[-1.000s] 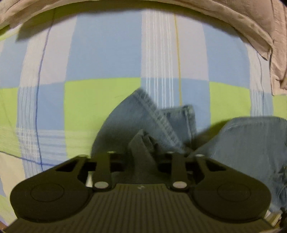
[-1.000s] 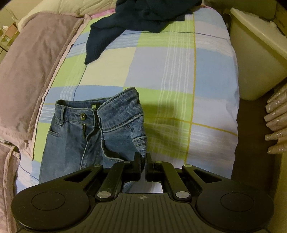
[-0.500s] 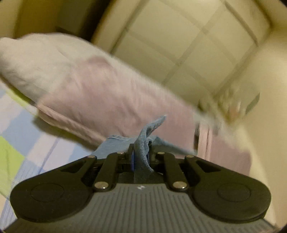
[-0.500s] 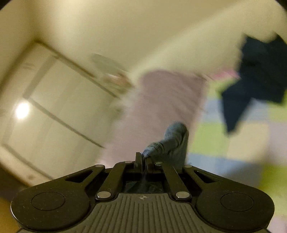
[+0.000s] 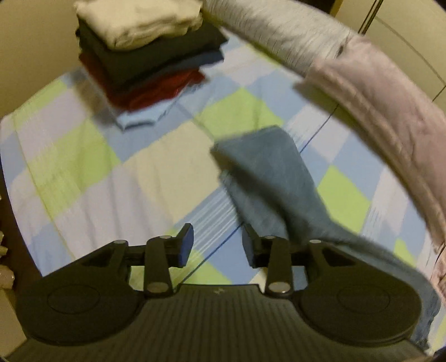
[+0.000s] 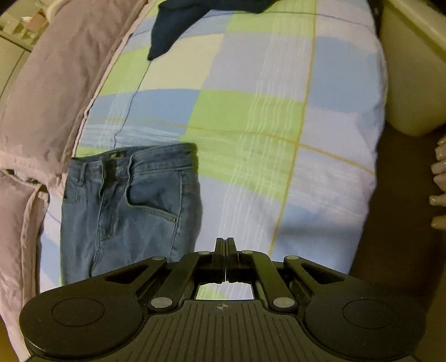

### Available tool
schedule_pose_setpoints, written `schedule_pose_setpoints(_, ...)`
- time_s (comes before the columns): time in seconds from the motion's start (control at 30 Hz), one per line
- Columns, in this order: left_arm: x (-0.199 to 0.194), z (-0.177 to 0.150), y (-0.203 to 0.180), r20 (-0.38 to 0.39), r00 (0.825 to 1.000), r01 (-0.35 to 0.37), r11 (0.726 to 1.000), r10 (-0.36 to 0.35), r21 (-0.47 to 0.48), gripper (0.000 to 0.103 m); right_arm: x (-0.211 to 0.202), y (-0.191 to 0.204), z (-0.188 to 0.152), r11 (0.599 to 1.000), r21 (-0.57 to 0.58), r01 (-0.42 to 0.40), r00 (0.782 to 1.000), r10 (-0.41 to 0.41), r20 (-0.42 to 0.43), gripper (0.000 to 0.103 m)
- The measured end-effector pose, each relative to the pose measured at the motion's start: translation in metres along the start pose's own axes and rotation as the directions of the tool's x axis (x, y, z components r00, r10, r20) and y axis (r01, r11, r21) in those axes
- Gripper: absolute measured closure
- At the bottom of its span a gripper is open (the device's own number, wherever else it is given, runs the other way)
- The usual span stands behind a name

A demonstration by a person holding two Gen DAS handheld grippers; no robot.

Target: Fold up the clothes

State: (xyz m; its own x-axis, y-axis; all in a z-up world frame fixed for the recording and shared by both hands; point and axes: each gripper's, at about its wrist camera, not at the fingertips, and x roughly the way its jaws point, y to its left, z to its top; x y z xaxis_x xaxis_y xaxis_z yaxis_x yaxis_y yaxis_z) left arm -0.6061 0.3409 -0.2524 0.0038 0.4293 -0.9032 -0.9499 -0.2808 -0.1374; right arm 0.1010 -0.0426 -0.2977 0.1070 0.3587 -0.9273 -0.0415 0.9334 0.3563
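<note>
Our left gripper (image 5: 217,245) gaped empty, our right gripper (image 6: 225,246) was clenched on nothing. Jeans (image 6: 131,206) lay flat ahead-left; folded stack (image 5: 145,53) done, dark garment (image 6: 200,16) remained.

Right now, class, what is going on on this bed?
A person with a handheld gripper in each hand is folding clothes. A pair of blue jeans lies on the checked bedspread, front up, beside a mauve duvet. The left gripper is open and holds nothing; the right gripper is shut, with nothing visible between its fingers. A stack of folded clothes sits further off, and a dark navy garment waits unfolded.
</note>
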Motion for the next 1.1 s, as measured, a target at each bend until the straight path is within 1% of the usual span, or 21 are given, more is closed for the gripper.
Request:
schedule_pose_setpoints(0.03, 0.008, -0.004, 0.000, -0.001, 1.000, 0.011, 1.000, -0.011, 0.000, 0.062, 0.005, 0.002, -0.001, 1.000, -0.010, -0.007, 1.000, 0.007, -0.004, 0.092)
schedule_pose_setpoints(0.07, 0.017, -0.007, 0.000, -0.001, 1.000, 0.024, 1.000, -0.024, -0.001, 0.061, 0.011, 0.004, -0.002, 1.000, -0.020, -0.015, 1.000, 0.015, -0.007, 0.068)
schedule_pose_setpoints(0.1, 0.027, -0.010, -0.001, -0.009, 0.999, 0.034, 0.999, -0.034, -0.008, 0.061, 0.016, 0.007, -0.001, 0.999, -0.024, -0.039, 0.999, 0.040, 0.006, 0.053)
schedule_pose_setpoints(0.13, 0.037, -0.012, -0.002, -0.018, 0.999, 0.043, 0.999, -0.044, -0.017, 0.061, 0.022, 0.009, 0.000, 0.998, -0.028, -0.063, 0.998, 0.064, 0.019, 0.041)
schedule_pose_setpoints(0.17, 0.050, -0.012, -0.003, -0.023, 0.998, 0.061, 0.998, -0.062, -0.027, 0.061, 0.027, 0.012, 0.002, 0.996, -0.033, -0.087, 0.996, 0.088, 0.032, 0.041)
schedule_pose_setpoints(0.23, 0.079, -0.008, -0.009, -0.026, 0.997, 0.073, 0.996, -0.074, -0.049, 0.061, 0.038, 0.017, 0.005, 0.990, -0.043, -0.133, 0.989, 0.135, 0.058, 0.041)
schedule_pose_setpoints(0.4, 0.140, 0.006, -0.016, -0.038, 0.991, 0.121, 0.985, -0.127, -0.125, 0.061, 0.061, 0.018, 0.015, 0.981, -0.048, -0.188, 0.974, 0.192, 0.117, 0.041)
schedule_pose_setpoints(0.43, 0.150, 0.008, -0.017, -0.042, 0.991, 0.119, 0.984, -0.126, -0.136, 0.061, 0.066, 0.018, 0.017, 0.979, -0.049, -0.198, 0.971, 0.203, 0.128, 0.041)
schedule_pose_setpoints(0.47, 0.158, 0.008, -0.017, -0.049, 0.991, 0.116, 0.982, -0.125, -0.152, 0.061, 0.070, 0.019, 0.019, 0.977, -0.051, -0.209, 0.967, 0.214, 0.140, 0.041)
schedule_pose_setpoints(0.53, 0.170, 0.008, -0.018, -0.053, 0.990, 0.119, 0.977, -0.130, -0.176, 0.068, 0.080, 0.019, 0.023, 0.972, -0.054, -0.230, 0.958, 0.236, 0.163, 0.041)
schedule_pose_setpoints(0.57, 0.171, 0.007, -0.018, -0.046, 0.989, 0.128, 0.975, -0.139, -0.182, 0.094, 0.084, 0.019, 0.025, 0.969, -0.056, -0.241, 0.953, 0.247, 0.175, 0.041)
schedule_pose_setpoints(0.6, 0.171, 0.007, -0.018, -0.042, 0.989, 0.135, 0.975, -0.144, -0.175, 0.103, 0.089, 0.020, 0.027, 0.966, -0.057, -0.252, 0.948, 0.258, 0.185, 0.041)
schedule_pose_setpoints(0.7, 0.146, 0.007, -0.013, 0.034, 0.988, 0.151, 0.974, -0.148, -0.166, 0.103, 0.098, 0.019, 0.035, 0.954, -0.036, -0.298, 0.934, 0.300, 0.192, 0.041)
schedule_pose_setpoints(0.77, 0.116, 0.005, -0.006, 0.106, 0.981, 0.180, 0.972, -0.165, -0.149, 0.103, 0.104, 0.019, 0.041, 0.947, -0.030, -0.319, 0.928, 0.319, 0.195, 0.041)
schedule_pose_setpoints(0.9, 0.075, -0.012, 0.007, 0.180, 0.974, 0.151, 0.985, -0.135, -0.081, 0.103, 0.111, 0.018, 0.048, 0.944, -0.041, -0.326, 0.926, 0.328, 0.184, 0.041)
schedule_pose_setpoints(0.93, 0.077, -0.017, 0.013, 0.163, 0.980, 0.127, 0.989, -0.114, -0.074, 0.103, 0.113, 0.017, 0.049, 0.944, -0.043, -0.328, 0.927, 0.331, 0.179, 0.041)
schedule_pose_setpoints(0.97, 0.083, -0.021, 0.019, 0.134, 0.987, 0.107, 0.990, -0.094, -0.094, 0.103, 0.115, 0.015, 0.050, 0.943, -0.043, -0.329, 0.928, 0.331, 0.170, 0.041)
schedule_pose_setpoints(1.03, 0.094, -0.027, 0.029, 0.084, 0.995, 0.071, 0.985, -0.059, -0.154, 0.103, 0.123, 0.009, 0.050, 0.957, -0.036, -0.289, 0.946, 0.292, 0.140, 0.041)
schedule_pose_setpoints(1.07, 0.095, -0.028, 0.032, 0.089, 0.996, 0.041, 0.983, -0.026, -0.179, 0.103, 0.124, 0.007, 0.050, 0.958, -0.035, -0.286, 0.948, 0.288, 0.134, 0.041)
schedule_pose_setpoints(1.1, 0.094, -0.027, 0.033, 0.104, 0.995, 0.028, 0.983, -0.009, -0.183, 0.103, 0.123, 0.004, 0.050, 0.954, -0.029, -0.300, 0.944, 0.301, 0.138, 0.041)
